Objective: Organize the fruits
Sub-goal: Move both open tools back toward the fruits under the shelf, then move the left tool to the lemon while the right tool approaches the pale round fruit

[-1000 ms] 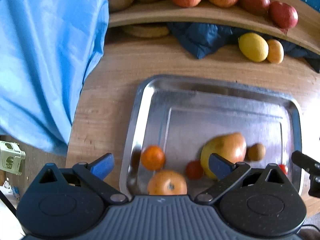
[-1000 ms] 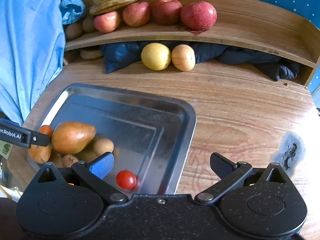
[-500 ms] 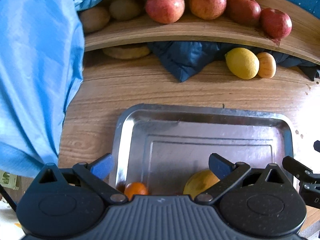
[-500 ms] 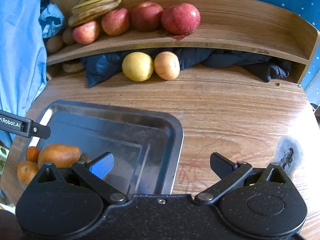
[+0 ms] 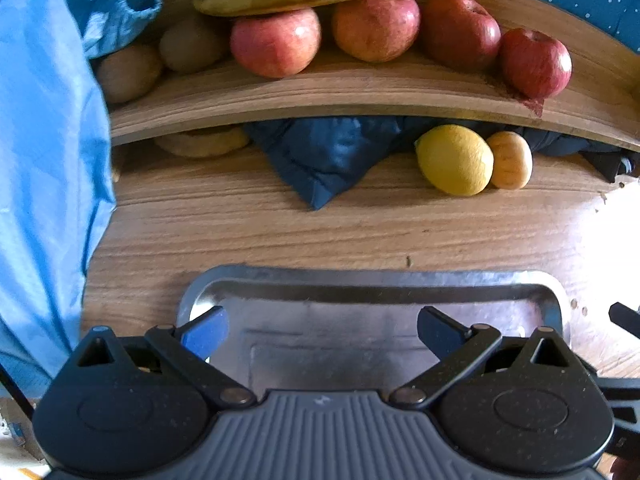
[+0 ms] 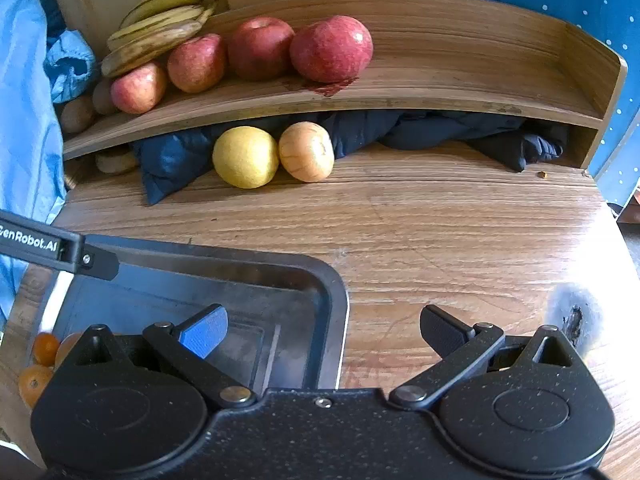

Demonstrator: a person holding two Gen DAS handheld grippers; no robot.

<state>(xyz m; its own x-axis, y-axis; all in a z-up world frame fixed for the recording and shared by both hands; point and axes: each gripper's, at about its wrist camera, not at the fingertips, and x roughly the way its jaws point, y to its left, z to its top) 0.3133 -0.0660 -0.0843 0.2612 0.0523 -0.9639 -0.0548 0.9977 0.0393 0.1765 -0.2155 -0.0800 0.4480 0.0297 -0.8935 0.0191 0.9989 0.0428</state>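
A steel tray [image 5: 360, 276] [image 6: 332, 292] lies on the wooden table. Oranges [image 6: 40, 360] show at its near left end in the right wrist view; the left wrist view hides them behind the gripper body. My left gripper [image 5: 322, 330] hangs open over the tray's far part, holding nothing. My right gripper [image 6: 324, 332] stands open above the tray's right rim, also with nothing in it. A yellow lemon [image 5: 454, 160] [image 6: 245, 157] and a pale orange fruit [image 5: 510, 160] [image 6: 306, 151] sit under the shelf. Several red apples [image 5: 276, 42] [image 6: 330, 48] and bananas [image 6: 156, 28] rest on the shelf.
A curved wooden shelf [image 6: 460, 80] runs along the back, with a dark blue cloth [image 5: 332, 156] stuffed beneath it. Light blue fabric [image 5: 44, 184] hangs at the left. Brown kiwis [image 5: 128, 74] sit at the shelf's left end. A burn mark [image 6: 574, 320] is on the table at right.
Both grippers have tilted up and drawn back toward the tray's near end, so the pear, tomatoes and oranges have slid out of view beneath them. Both stay open.
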